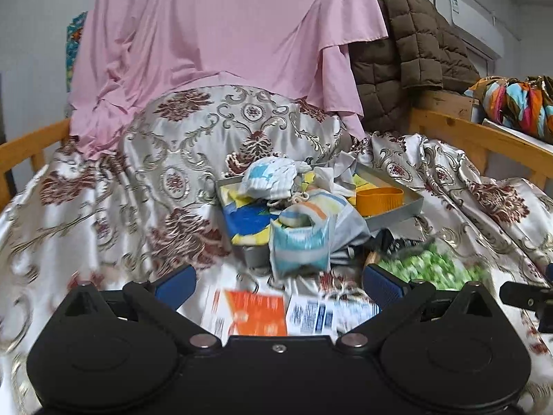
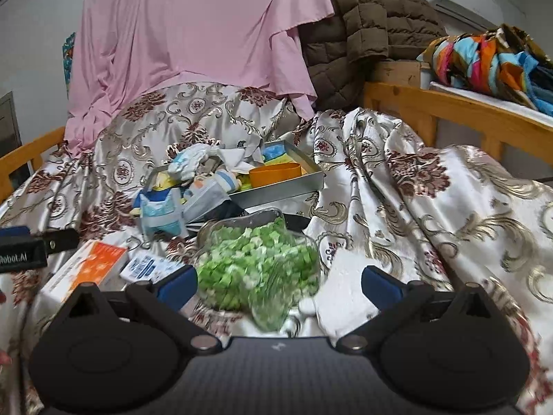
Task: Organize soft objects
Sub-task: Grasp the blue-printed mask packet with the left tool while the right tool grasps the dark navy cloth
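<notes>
Both near views smear with motion blur: the green bag (image 2: 259, 266) and the orange box (image 1: 257, 313) lose detail. Left gripper (image 1: 278, 282) and right gripper (image 2: 279, 283) have jaws wide apart, empty; the bag lies on the bed between the right jaws, the box below the left ones.

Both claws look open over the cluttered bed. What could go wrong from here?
1. The green-filled clear bag sits between the right claw's open fingers; a squeeze might burst it.
2. Cloth items spill over the metal tray's edge; tugging one may drag others out.
</notes>
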### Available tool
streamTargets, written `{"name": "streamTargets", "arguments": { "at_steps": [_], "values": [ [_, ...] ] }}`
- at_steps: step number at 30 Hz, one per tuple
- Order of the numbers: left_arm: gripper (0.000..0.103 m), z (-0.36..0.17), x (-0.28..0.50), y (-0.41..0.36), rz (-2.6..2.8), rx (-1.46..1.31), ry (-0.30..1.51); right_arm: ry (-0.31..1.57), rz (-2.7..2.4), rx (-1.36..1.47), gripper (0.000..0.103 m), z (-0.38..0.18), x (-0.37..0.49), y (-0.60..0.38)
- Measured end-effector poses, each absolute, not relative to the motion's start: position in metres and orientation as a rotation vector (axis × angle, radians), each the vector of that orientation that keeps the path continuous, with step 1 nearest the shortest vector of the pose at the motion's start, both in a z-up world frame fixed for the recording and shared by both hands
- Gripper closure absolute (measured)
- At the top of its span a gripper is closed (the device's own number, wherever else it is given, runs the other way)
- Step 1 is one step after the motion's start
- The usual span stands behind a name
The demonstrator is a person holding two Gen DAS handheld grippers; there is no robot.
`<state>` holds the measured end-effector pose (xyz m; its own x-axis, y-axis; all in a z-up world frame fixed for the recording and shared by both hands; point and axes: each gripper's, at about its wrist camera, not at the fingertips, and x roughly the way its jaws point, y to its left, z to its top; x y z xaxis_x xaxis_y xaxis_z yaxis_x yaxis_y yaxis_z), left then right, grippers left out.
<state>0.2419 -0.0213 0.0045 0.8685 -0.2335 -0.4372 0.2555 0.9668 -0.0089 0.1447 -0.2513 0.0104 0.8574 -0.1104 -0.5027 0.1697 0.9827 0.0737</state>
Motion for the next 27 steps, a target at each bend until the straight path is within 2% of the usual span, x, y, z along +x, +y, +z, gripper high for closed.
{"name": "streamTargets", "arguments": {
  "at_steps": [10,20,27],
  "values": [
    [0.001,-0.02,0.333,-0.044,-0.397,0.092,0.524,0.559,-0.046,-0.005,0.0,0.005,0.244,-0.253],
    [0.002,-0.043,0.382,-0.043,-0.506,0.037,0.591,0.649,0.123,-0.118,0.001,-0.007,0.323,-0.243],
    [0.009,-0.045,0.398,-0.036,-0.526,-0.085,0.645,0.696,0.167,-0.085,0.017,-0.016,0.352,-0.243]
  ]
}}
